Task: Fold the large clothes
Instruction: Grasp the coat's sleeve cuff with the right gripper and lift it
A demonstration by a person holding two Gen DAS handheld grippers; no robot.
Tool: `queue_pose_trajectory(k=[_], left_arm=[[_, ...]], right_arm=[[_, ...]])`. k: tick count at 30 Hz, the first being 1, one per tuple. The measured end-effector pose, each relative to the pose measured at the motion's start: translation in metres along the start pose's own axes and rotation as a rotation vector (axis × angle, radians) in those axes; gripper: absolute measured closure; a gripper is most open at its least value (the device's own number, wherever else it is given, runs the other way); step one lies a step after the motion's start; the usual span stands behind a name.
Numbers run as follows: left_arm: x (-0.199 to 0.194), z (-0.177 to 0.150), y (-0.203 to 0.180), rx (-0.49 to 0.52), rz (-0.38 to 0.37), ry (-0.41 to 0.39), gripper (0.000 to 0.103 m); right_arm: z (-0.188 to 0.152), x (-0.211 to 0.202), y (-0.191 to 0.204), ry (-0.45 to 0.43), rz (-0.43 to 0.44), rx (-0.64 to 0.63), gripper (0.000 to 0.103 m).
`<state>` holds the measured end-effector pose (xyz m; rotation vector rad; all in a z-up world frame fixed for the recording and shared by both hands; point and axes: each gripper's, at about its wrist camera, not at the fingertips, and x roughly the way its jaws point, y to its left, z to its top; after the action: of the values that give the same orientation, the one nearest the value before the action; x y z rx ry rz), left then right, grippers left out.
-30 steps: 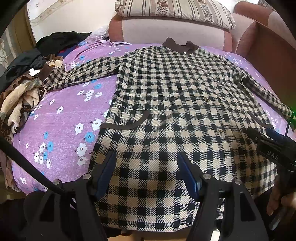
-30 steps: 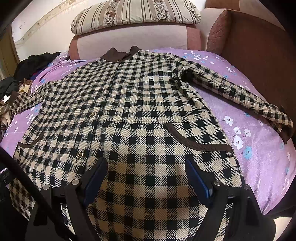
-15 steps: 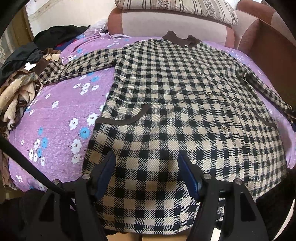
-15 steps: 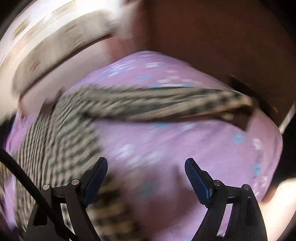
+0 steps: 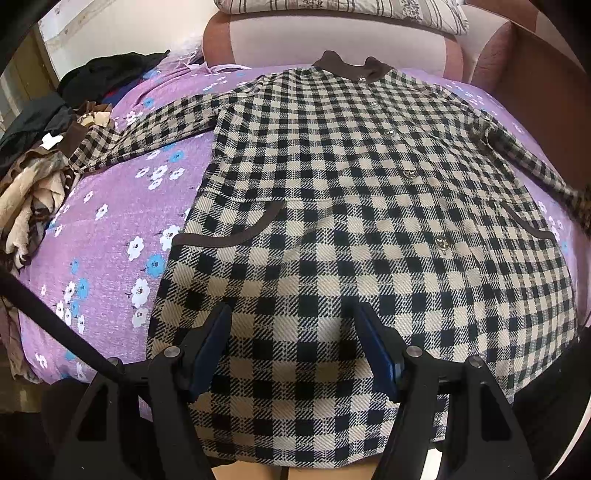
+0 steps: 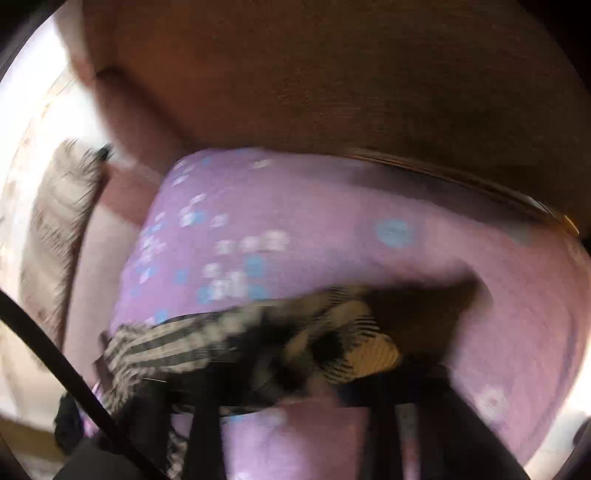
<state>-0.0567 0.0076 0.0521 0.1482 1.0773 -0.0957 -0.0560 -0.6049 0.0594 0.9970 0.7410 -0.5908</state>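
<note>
Broadly, by size. Item one: the bed cover, purple with white and blue flowers, spread under everything; it also fills my right wrist view, heavily blurred. Item two: the checked coat, black and cream, lying flat and face up on that cover, brown collar at the far end, hem nearest me and hanging over the near edge. One sleeve stretches out to the left, its brown cuff touching a heap of clothes at the cover's left edge. Item three: a striped pillow on the padded headboard behind the collar. Item four: two brown-trimmed pockets, the left one plainly seen. Item five: small metal buttons in a line down the front.

My left gripper hovers over the hem, fingers spread wide, nothing between them. My right gripper sits low in a smeared view against the coat's other sleeve end, checked cloth bunched right at its fingers; whether it is closed on the cloth I cannot tell.
</note>
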Motion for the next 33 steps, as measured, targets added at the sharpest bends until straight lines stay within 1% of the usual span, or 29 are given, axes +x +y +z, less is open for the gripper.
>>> queue_pose_trajectory(k=[2,3,4,5,6,7,8,9,11,12,14,16,17,18,19,20,21,23,25,28,29,32,33], left_arm=[[0.0,0.0,-0.001,0.004,0.001,0.0,0.035],[0.0,0.0,-0.003,0.006,0.001,0.0,0.035],[0.0,0.0,-0.004,0.007,-0.001,0.0,0.035],[0.001,0.0,-0.005,0.009,-0.003,0.001,0.035],[0.002,-0.001,-0.007,0.012,-0.006,0.004,0.035],[0.003,-0.002,-0.008,0.017,-0.01,0.007,0.035],[0.004,-0.002,-0.008,0.022,-0.013,0.01,0.035],[0.005,-0.003,-0.009,0.026,-0.015,0.014,0.035],[0.007,-0.004,-0.008,0.028,-0.019,0.018,0.035],[0.007,-0.004,-0.007,0.026,-0.019,0.02,0.035],[0.007,-0.005,-0.005,0.018,-0.017,0.02,0.035],[0.009,-0.004,-0.001,0.004,-0.014,0.023,0.035],[0.011,-0.004,-0.002,-0.001,-0.014,0.026,0.035],[0.012,-0.004,-0.002,-0.004,-0.015,0.03,0.035],[0.013,-0.004,-0.003,-0.002,-0.016,0.034,0.035],[0.014,-0.004,-0.005,0.003,-0.016,0.037,0.035],[0.014,-0.004,-0.007,0.009,-0.016,0.037,0.035],[0.013,-0.005,-0.01,0.023,-0.016,0.035,0.035],[0.012,-0.005,-0.011,0.03,-0.015,0.032,0.035],[0.011,-0.005,-0.006,0.017,-0.012,0.028,0.035],[0.011,-0.005,-0.004,0.009,-0.011,0.029,0.035],[0.012,-0.004,0.002,-0.008,-0.012,0.027,0.035],[0.012,-0.003,0.004,-0.012,-0.014,0.024,0.035]], right_arm=[[0.013,-0.017,0.029,-0.049,0.039,-0.086,0.09],[0.02,-0.037,0.047,-0.098,0.101,-0.145,0.09],[0.019,-0.048,0.053,-0.122,0.136,-0.167,0.09],[0.022,-0.066,0.061,-0.16,0.207,-0.192,0.09],[0.023,-0.076,0.062,-0.185,0.248,-0.201,0.09],[0.021,-0.079,0.061,-0.197,0.264,-0.203,0.09],[0.018,-0.08,0.051,-0.206,0.278,-0.193,0.09],[0.014,-0.074,0.04,-0.198,0.264,-0.176,0.09],[0.006,-0.049,0.019,-0.161,0.187,-0.139,0.09],[0.0,-0.034,-0.005,-0.128,0.121,-0.101,0.089],[-0.013,-0.014,-0.043,-0.084,0.054,-0.013,0.089],[-0.026,-0.009,-0.075,-0.059,0.065,0.079,0.088],[-0.029,-0.013,-0.081,-0.058,0.07,0.087,0.088],[-0.033,-0.016,-0.083,-0.055,0.077,0.079,0.085],[-0.037,-0.018,-0.085,-0.054,0.079,0.068,0.08],[-0.041,-0.02,-0.077,-0.055,0.087,0.047,0.064],[-0.043,-0.023,-0.07,-0.061,0.092,0.021,0.045],[-0.044,-0.026,-0.054,-0.082,0.099,-0.026,0.031],[-0.045,-0.026,-0.044,-0.081,0.087,-0.042,0.031],[-0.041,-0.008,-0.033,-0.052,0.083,-0.002,0.031],[-0.038,-0.002,-0.029,-0.053,0.067,0.005,0.031],[-0.026,0.011,-0.015,-0.087,0.014,0.0,0.031],[-0.022,0.013,-0.01,-0.099,-0.004,-0.002,0.036]])
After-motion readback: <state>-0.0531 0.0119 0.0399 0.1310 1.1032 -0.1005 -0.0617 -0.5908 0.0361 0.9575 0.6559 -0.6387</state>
